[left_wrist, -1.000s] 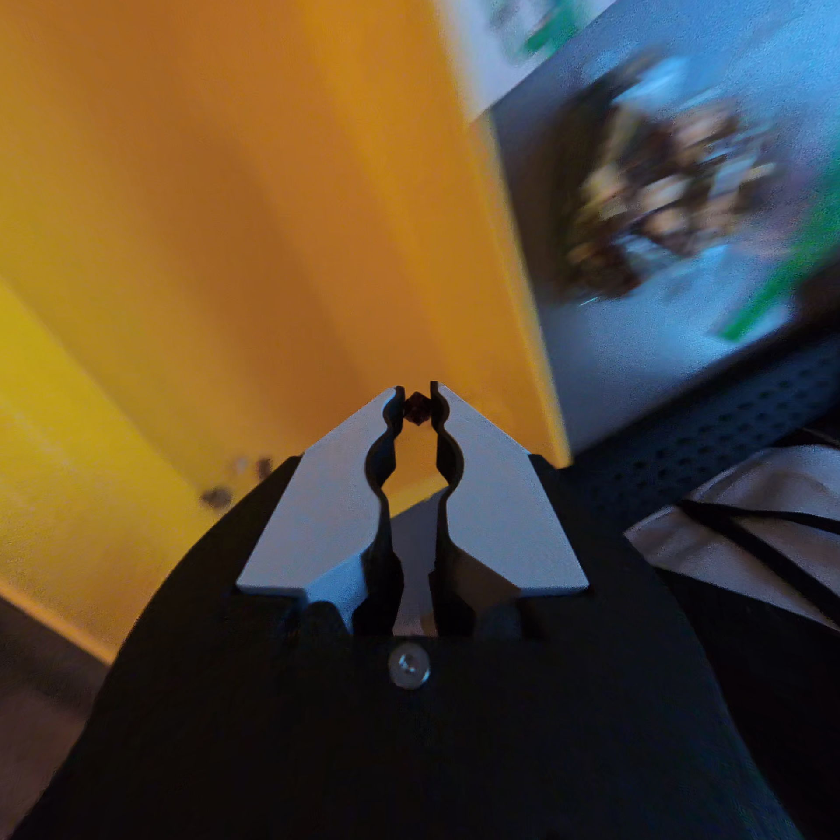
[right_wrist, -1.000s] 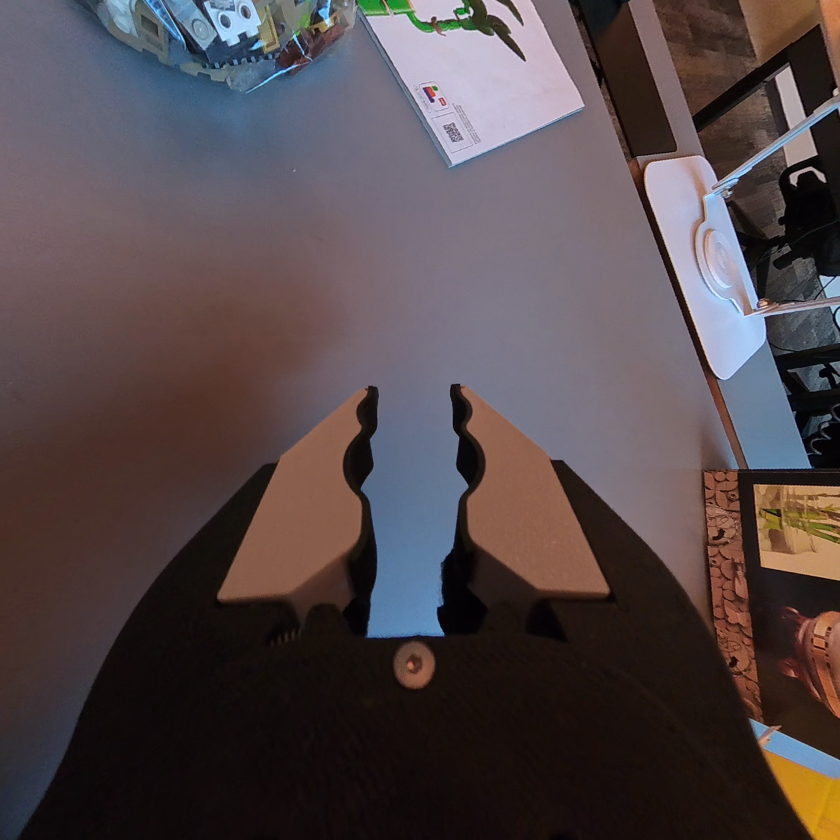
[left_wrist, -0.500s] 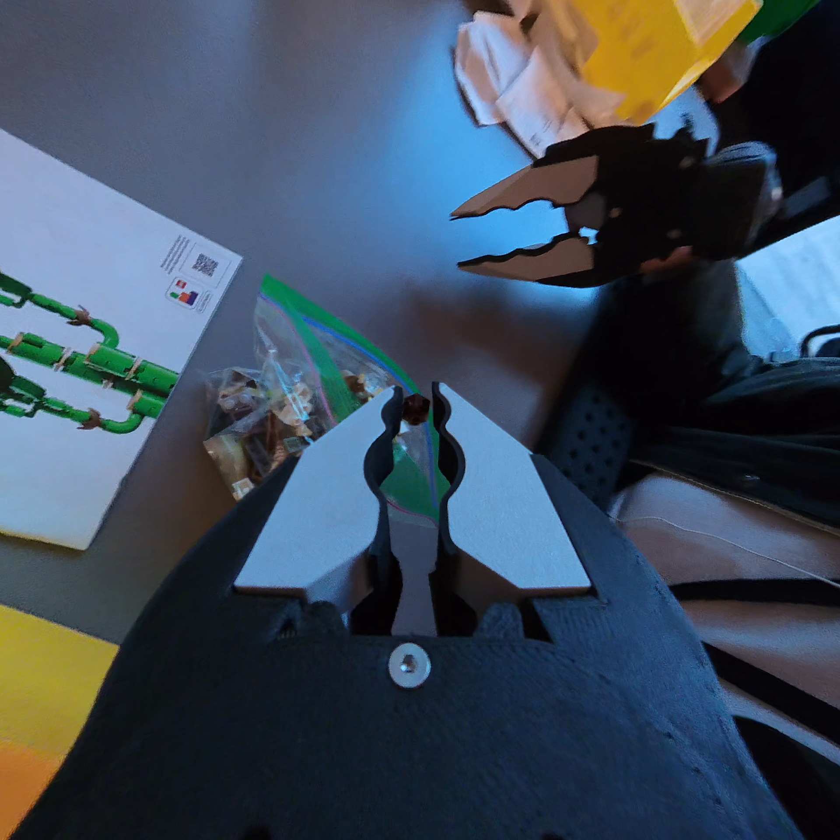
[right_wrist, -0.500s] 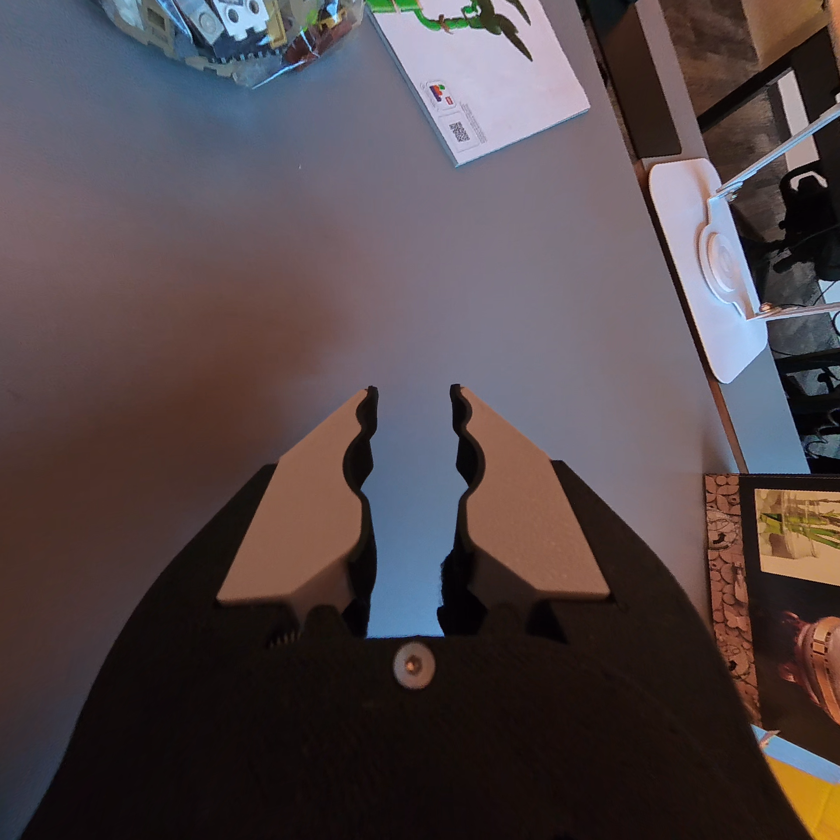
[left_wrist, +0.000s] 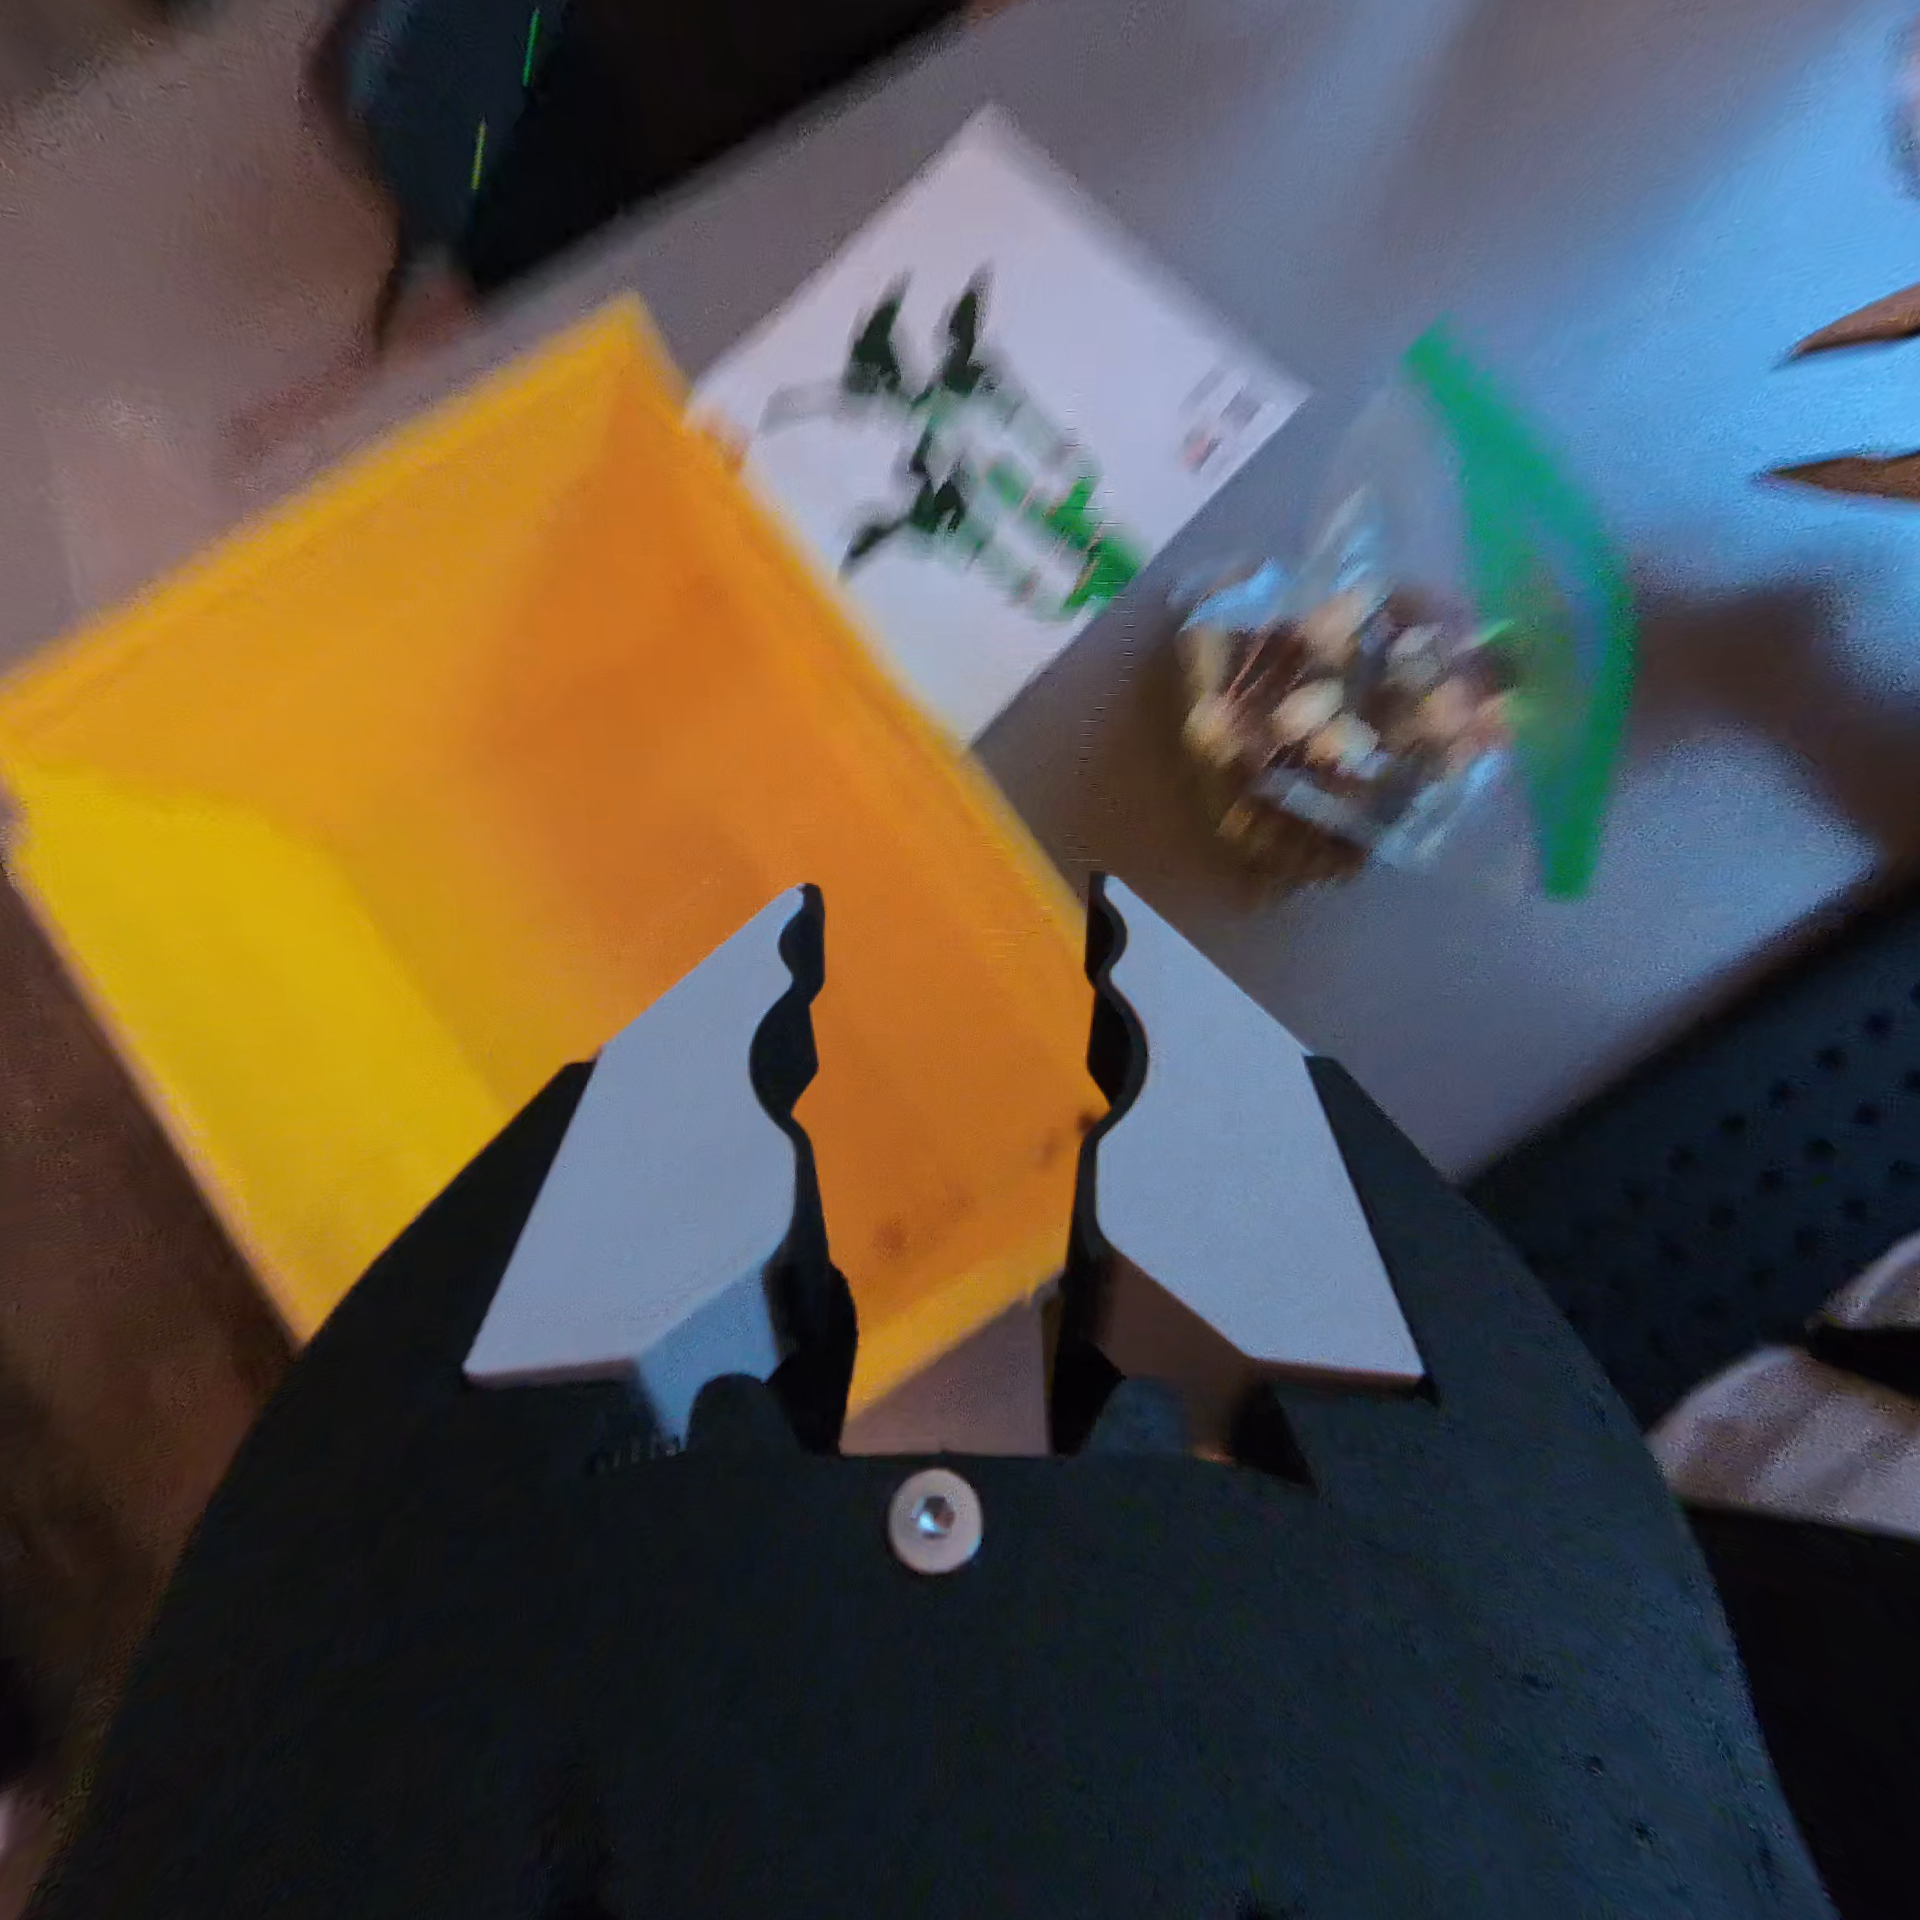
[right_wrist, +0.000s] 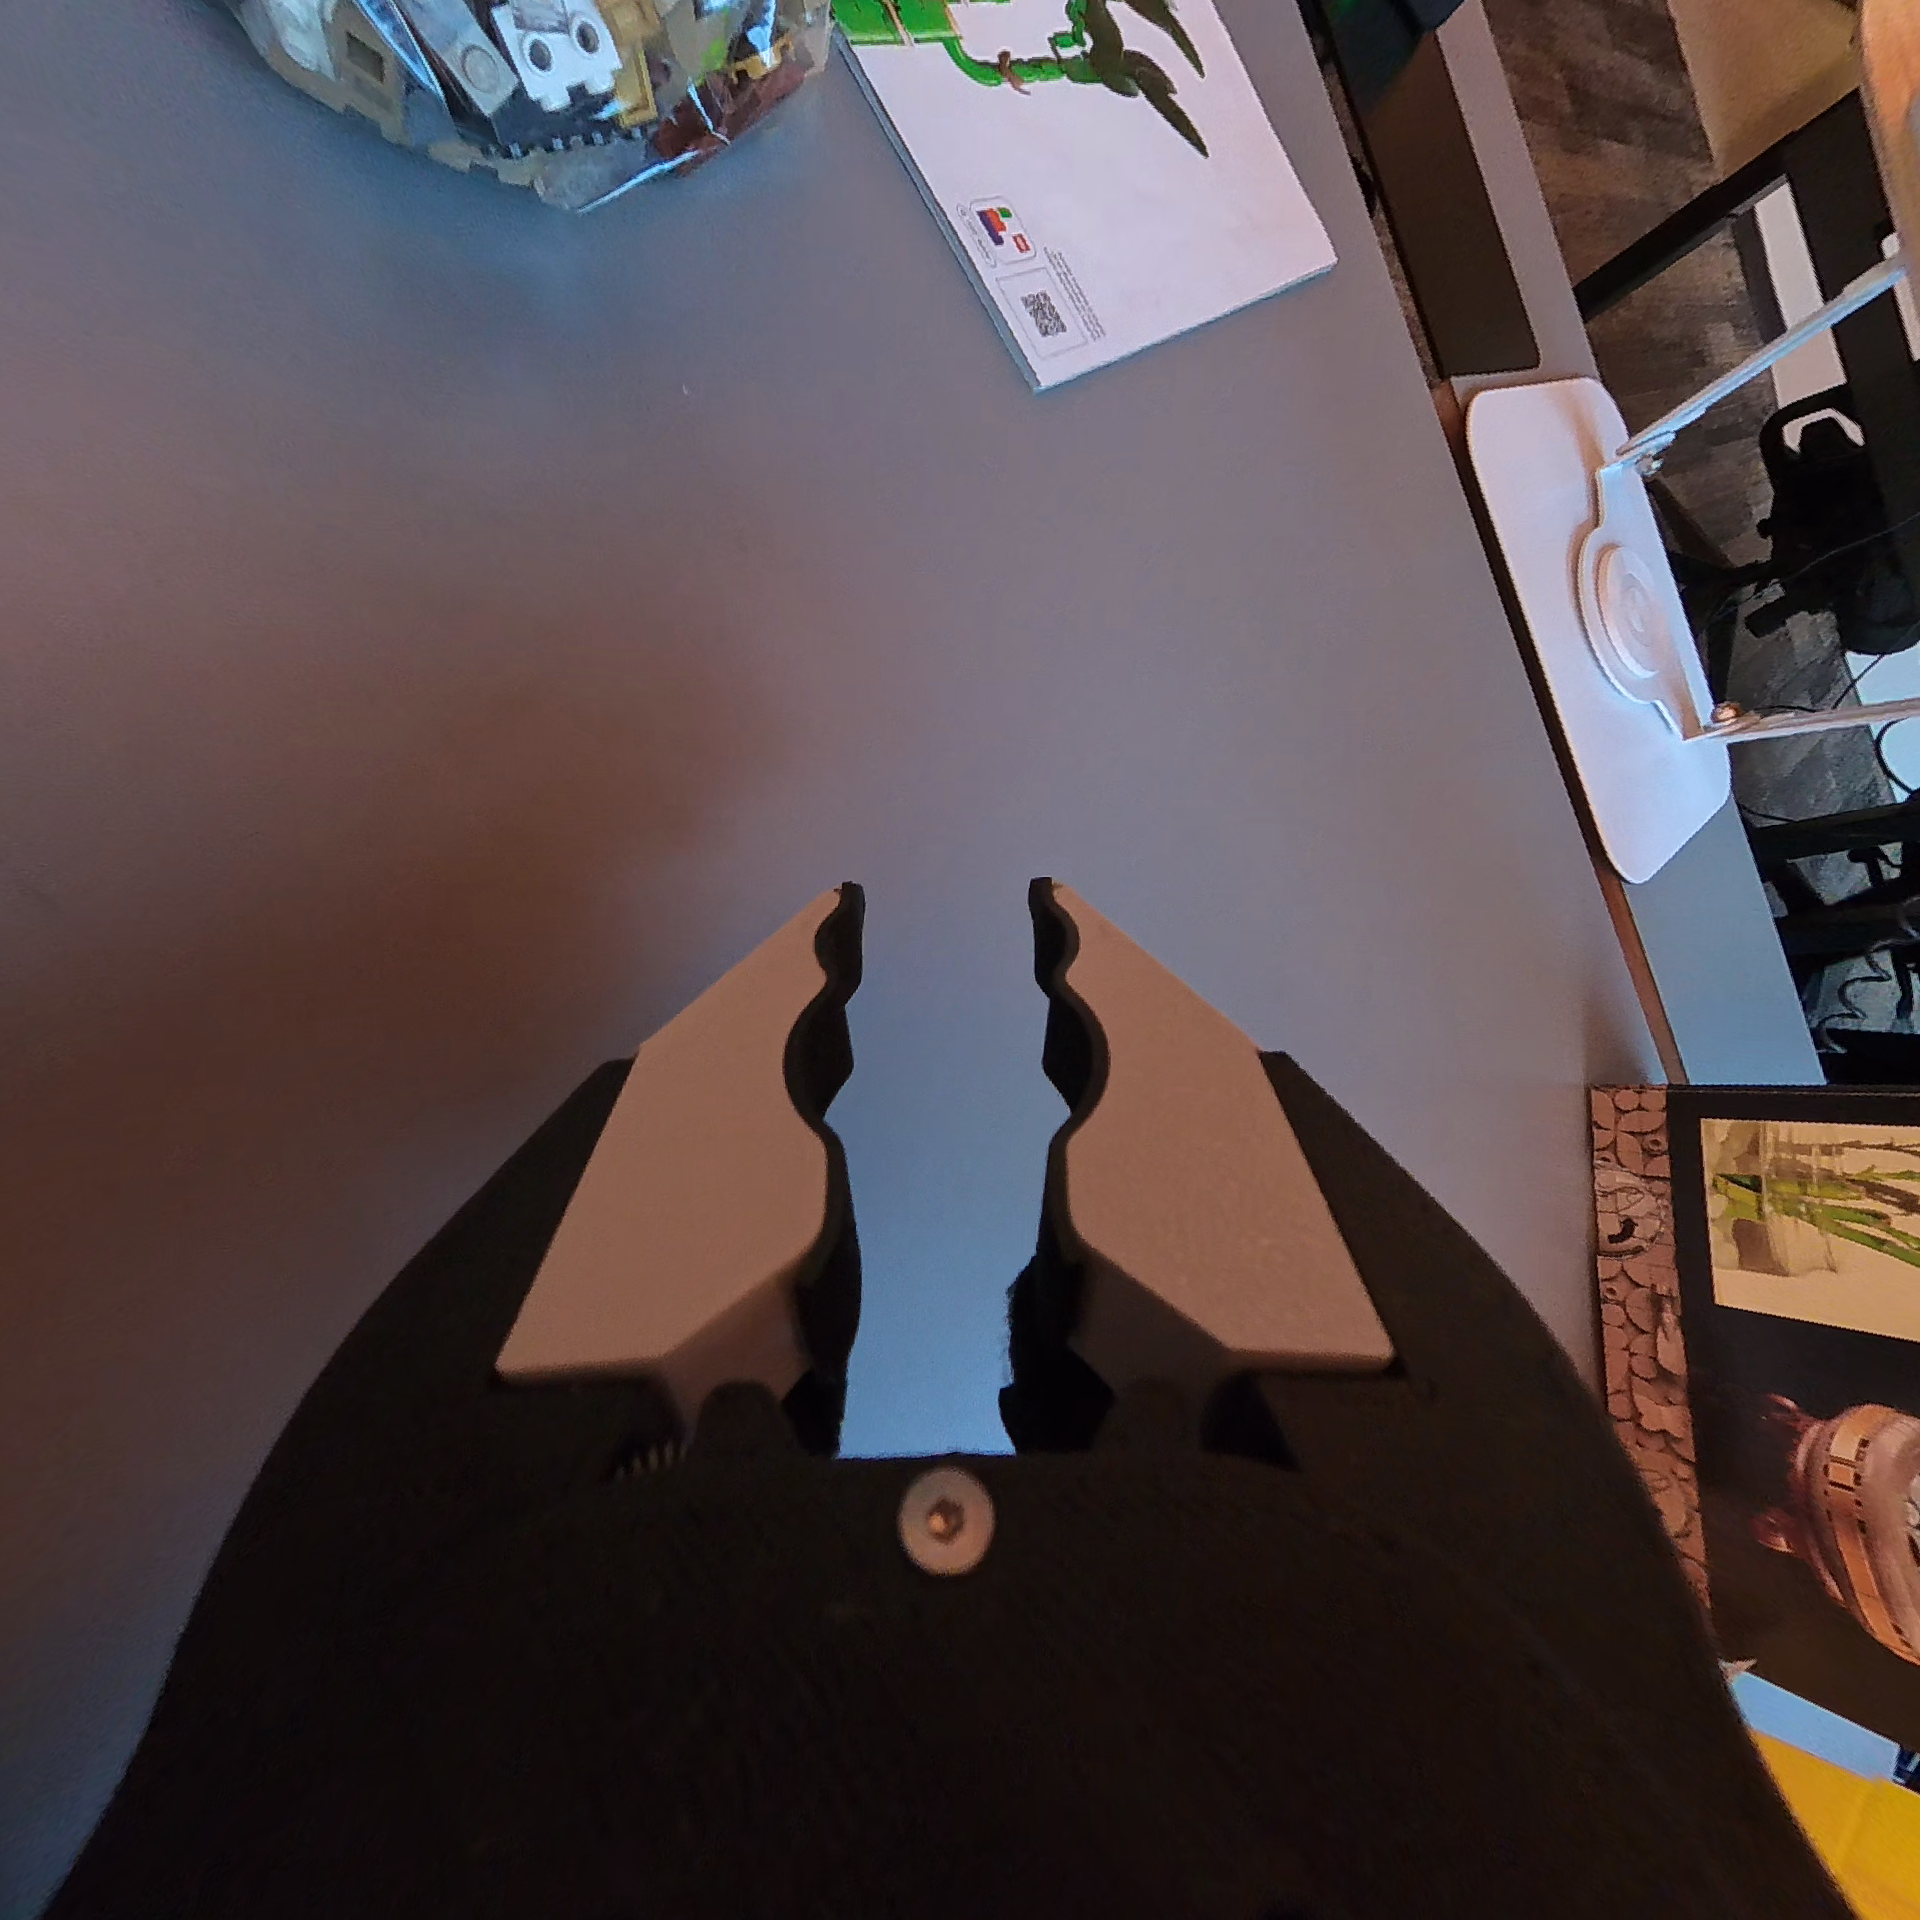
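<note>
My left gripper (left_wrist: 951, 891) is open and empty, held above the near right part of a yellow open box (left_wrist: 499, 790). A few small dark pieces (left_wrist: 1049, 1143) lie on the box floor near its right wall. The view is blurred by motion. A clear bag of small building pieces (left_wrist: 1351, 717) with a green strip lies right of the box, and also shows in the right wrist view (right_wrist: 540, 83). My right gripper (right_wrist: 945, 888) is open and empty above the bare grey table (right_wrist: 727, 582). Its fingertips (left_wrist: 1860, 332) show at the right edge of the left wrist view.
A white instruction booklet (right_wrist: 1091, 177) with a green plant picture lies beyond the bag, and beside the box in the left wrist view (left_wrist: 997, 447). A white stand base (right_wrist: 1590, 623) sits at the table's right edge. A dark printed box (right_wrist: 1787, 1351) lies at the near right. About 35 cm separates my left fingertips from my right.
My left gripper has opened; the small dark red piece it pinched at its tips is gone from them. It swung from above the bag to above the yellow box. My right gripper has barely moved.
</note>
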